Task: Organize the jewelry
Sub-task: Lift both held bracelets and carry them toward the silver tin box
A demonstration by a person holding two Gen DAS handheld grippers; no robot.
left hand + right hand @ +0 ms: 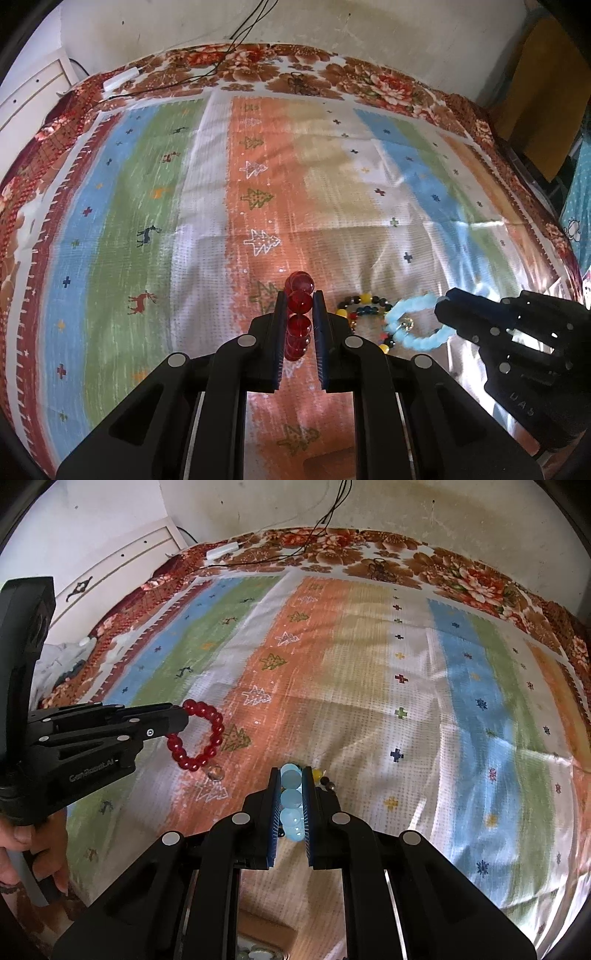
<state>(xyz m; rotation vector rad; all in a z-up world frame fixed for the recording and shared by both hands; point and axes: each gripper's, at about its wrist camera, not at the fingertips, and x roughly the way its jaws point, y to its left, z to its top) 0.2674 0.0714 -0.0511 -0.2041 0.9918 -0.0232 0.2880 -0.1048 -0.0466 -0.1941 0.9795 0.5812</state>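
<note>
Jaws tight: left gripper (300, 295) w/ red bead bracelet (197, 734), right gripper (291, 775) w/ pale-blue bracelet (417, 321).

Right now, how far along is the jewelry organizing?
Nothing looks sorted yet. In hand: the left gripper is shut on the red bracelet, the right gripper on the pale blue bracelet, both hanging clear of the cloth. Left: the multicolour bracelet lies on the cloth, and both held ones need placing.
</note>
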